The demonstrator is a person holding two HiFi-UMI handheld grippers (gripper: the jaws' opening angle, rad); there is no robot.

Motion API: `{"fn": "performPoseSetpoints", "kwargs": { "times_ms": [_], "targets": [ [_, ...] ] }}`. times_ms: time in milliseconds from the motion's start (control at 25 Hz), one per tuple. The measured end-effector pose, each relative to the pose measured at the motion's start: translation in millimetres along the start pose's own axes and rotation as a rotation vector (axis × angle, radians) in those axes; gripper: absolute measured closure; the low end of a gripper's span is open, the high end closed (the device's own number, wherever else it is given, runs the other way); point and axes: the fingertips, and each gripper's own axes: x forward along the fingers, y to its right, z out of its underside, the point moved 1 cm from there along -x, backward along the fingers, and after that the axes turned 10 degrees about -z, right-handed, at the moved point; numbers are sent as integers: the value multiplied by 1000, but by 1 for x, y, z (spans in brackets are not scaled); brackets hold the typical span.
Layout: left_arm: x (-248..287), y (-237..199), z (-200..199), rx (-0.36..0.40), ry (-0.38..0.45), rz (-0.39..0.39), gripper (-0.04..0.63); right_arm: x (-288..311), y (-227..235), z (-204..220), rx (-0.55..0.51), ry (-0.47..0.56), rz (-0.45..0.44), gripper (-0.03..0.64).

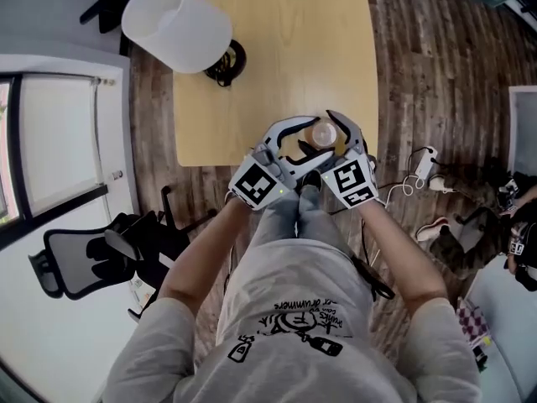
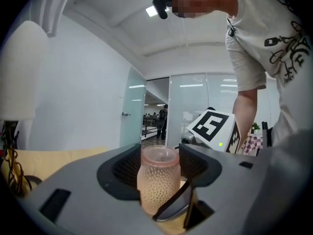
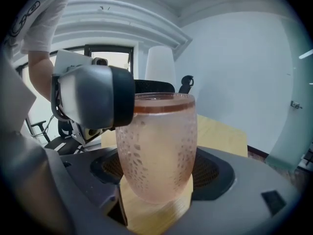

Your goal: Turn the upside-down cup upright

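1. Pale wood forms the table [image 1: 277, 57], and the work is placed at its near edge. Before any rotation the cup should be lifted clear of the top, so that its lower edge is not dragged across the wood.
2. The left gripper [image 2: 160, 166] is closed to the cup's width. Its dark pads are pressed against opposite sides of the upper body.
3. The right gripper [image 3: 157, 173] is likewise closed on the cup, from a crossing angle and seemingly lower down. One of its fingers is seen slanting across the cup's foot in the left gripper view. Two crossed holds are judged unable to roll together, so one should be released before the other wrist is turned. The remaining grip should be kept near the cup's middle.
4. The cup [image 1: 324, 132] is pink and dimpled, and it stands on the table between both pairs of jaws. A flat, darker band at its top is taken for the base, so it is judged to be inverted, though this cannot be confirmed. Good purchase should be given by the dimples, so only moderate pressure is advised.
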Motion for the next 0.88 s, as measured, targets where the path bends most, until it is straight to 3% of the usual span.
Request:
{"fn": "performPoseSetpoints", "kwargs": {
  "times_ms": [280, 880],
  "targets": [
    [15, -9, 50, 8, -63, -8, 348, 32, 12, 41, 51, -58, -11, 253],
    [22, -17, 90, 8, -76, -21, 348, 57, 20, 76, 43, -112, -18, 252]
  ]
}}
